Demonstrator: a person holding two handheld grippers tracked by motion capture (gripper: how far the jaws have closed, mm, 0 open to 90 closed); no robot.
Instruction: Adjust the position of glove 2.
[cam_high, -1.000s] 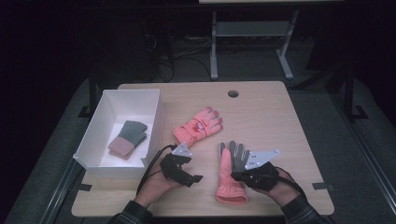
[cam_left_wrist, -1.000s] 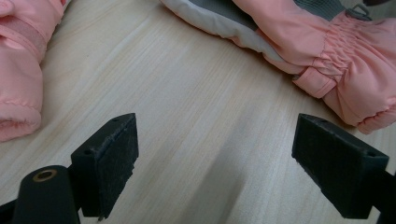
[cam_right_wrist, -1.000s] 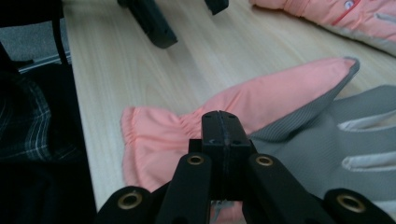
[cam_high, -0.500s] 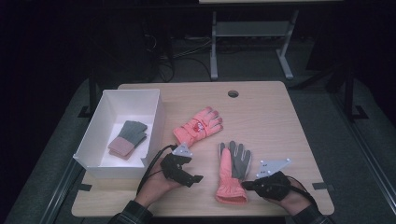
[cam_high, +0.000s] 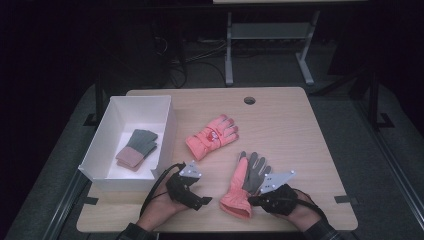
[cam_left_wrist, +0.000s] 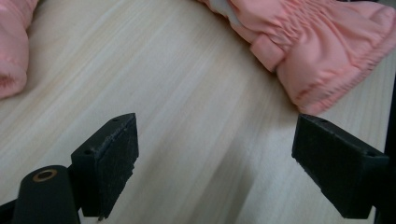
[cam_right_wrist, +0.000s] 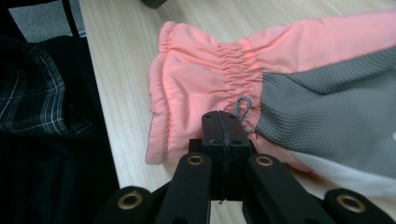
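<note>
We see the right gripper moved back to the pink glove cuff w/ jaws together on nothing yet, left gripper jaws apart

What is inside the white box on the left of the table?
Inside the white rectangular box lies one knitted glove, grey-green with a pinkish-tan cuff. Whether a second glove lies beneath it cannot be seen; the near wall hides the floor there.

Wood table w/ white box, 2 pink gloves.
</note>
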